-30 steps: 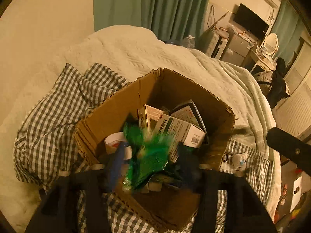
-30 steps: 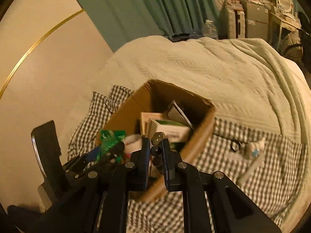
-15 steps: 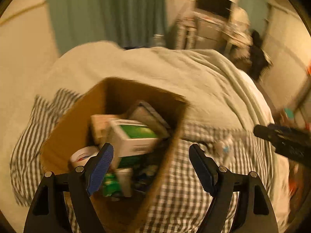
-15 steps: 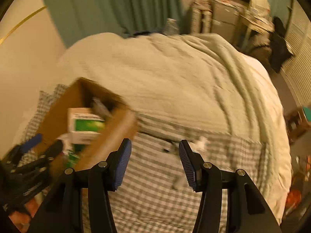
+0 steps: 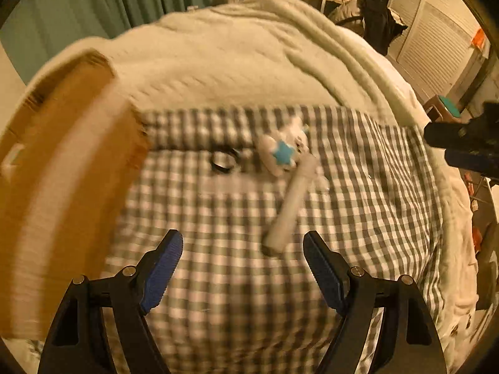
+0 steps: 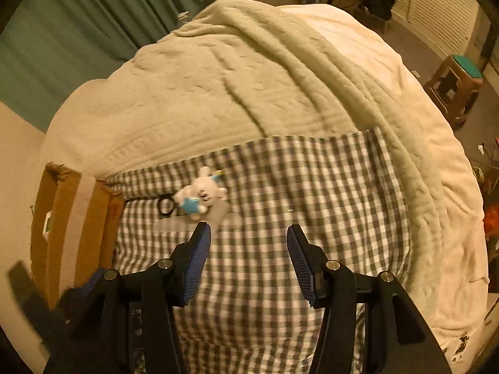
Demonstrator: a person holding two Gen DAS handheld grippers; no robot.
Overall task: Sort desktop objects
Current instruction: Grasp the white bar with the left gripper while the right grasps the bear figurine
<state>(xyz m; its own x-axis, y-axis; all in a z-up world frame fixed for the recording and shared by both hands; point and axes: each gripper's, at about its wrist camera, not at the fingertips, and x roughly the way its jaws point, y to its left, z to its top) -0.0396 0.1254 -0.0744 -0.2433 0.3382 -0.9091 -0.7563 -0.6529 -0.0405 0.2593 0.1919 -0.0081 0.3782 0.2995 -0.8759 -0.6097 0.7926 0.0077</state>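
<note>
My left gripper (image 5: 244,251) is open and empty above a grey-checked cloth (image 5: 218,280). Just ahead of its blue pads lies a white tube (image 5: 293,205), its near end close to the right pad. Beyond the tube lie a white plush toy with a blue star (image 5: 282,151) and a black ring (image 5: 223,162). A cardboard box (image 5: 62,162) stands at the left, blurred. My right gripper (image 6: 248,241) is also open and empty over the cloth (image 6: 312,187). The plush toy (image 6: 199,194) and the ring (image 6: 167,205) lie ahead of it to the left, the box (image 6: 75,224) further left.
A cream knitted blanket (image 6: 234,87) covers the bed behind the cloth. The bed's edge falls away on the right, where a stool with a teal top (image 6: 458,81) stands on the floor. Green curtains (image 6: 68,31) hang behind.
Both grippers swung right, away from the box and out over the checked cloth. The left let go of a green packet, the right opened and no longer holds its small dark item.
</note>
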